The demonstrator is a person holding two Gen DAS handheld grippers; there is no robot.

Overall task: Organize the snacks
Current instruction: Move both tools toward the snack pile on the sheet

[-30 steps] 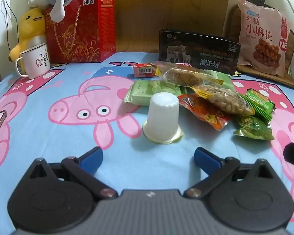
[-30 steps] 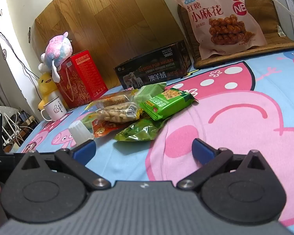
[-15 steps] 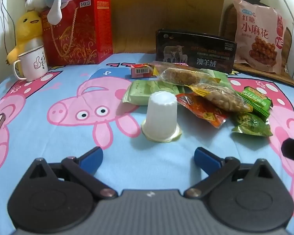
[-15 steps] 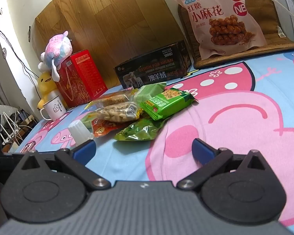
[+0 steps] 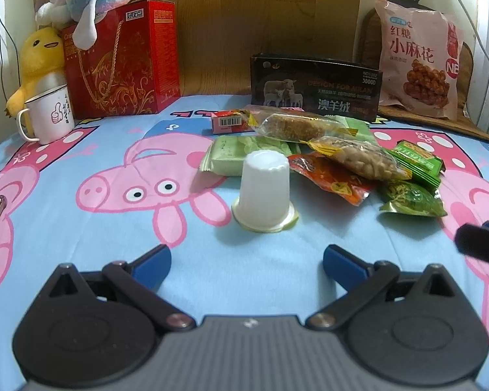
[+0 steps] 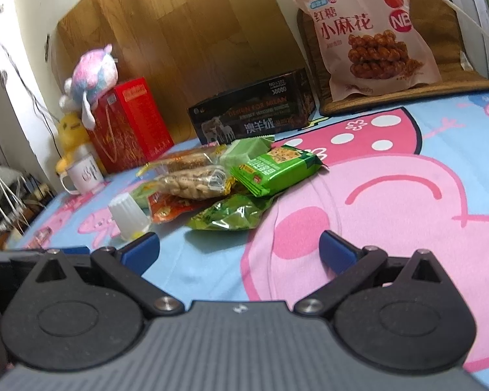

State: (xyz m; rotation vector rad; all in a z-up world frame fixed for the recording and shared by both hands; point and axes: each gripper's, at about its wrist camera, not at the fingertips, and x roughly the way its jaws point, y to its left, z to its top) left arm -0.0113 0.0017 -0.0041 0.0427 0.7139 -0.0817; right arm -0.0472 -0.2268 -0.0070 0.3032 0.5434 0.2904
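Left gripper (image 5: 246, 259) hovers low over the cartoon-pig bedsheet (image 5: 65, 228), jaws spread wide, nothing between them. Straight ahead, near but not touching, stands an upside-down white plastic cup (image 5: 264, 192), its lid rim flat on the sheet. Right gripper (image 6: 239, 248) is likewise spread and empty, aimed at the snack pile's near edge, closest to a dark green foil packet (image 6: 233, 216).

Pile beyond the cup: pale green wafer pack (image 5: 234, 156), red-orange sachet (image 5: 331, 179), clear peanut bag (image 5: 362, 159) lying on top of it, crispy bar in clear wrap (image 5: 296, 127), bright green cracker pack (image 5: 417, 163), small red box (image 5: 229, 123). All loose, overlapping, unsorted.

Step looks like approach before the first pick; nothing sorted yet. Likely next move: left advances so its fingers straddle the cup, then closes gently, since the thin wall may deform. No target container is evident.
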